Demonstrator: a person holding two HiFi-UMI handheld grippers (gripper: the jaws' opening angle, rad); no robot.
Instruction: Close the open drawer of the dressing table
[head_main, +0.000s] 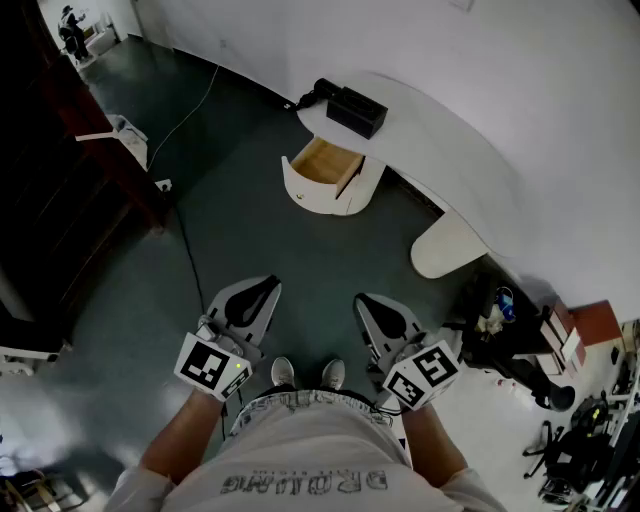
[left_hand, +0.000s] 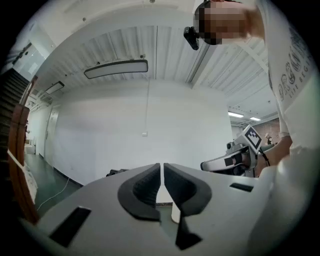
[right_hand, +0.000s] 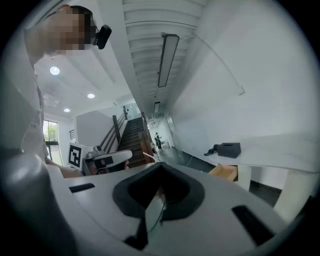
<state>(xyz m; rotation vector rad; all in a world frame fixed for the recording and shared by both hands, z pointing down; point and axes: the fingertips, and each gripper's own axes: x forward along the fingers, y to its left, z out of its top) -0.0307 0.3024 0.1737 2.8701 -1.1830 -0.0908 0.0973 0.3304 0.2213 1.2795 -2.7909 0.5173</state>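
**Head view.** A person stands on the dark floor (head_main: 250, 220) holding the left gripper (head_main: 262, 290) and the right gripper (head_main: 368, 305) at waist height, side by side above the shoes (head_main: 283, 372). Both are well apart from the white curved dressing table (head_main: 440, 140). The drawer (head_main: 325, 165) juts open from the table's left end and shows its wooden inside. A black box (head_main: 355, 110) rests on the tabletop above the drawer. Only this view shows the cable (head_main: 185, 120) trailing across the floor.

**Left gripper view.** The left gripper (left_hand: 162, 167) faces a bare white wall (left_hand: 125, 130). Its jaws are all but pressed together, with a thin slit between them and nothing in it. The right gripper (left_hand: 227, 161) appears alongside. The drawer cannot be made out in this view.

**Right gripper view.** The right gripper (right_hand: 159, 169) has its jaws pressed together at the tips and is empty. The open drawer (right_hand: 226, 171) lies off to the right under the table (right_hand: 280, 145), with the black box (right_hand: 229, 149) above it. A staircase (right_hand: 127, 135) rises behind the left gripper (right_hand: 107, 161).
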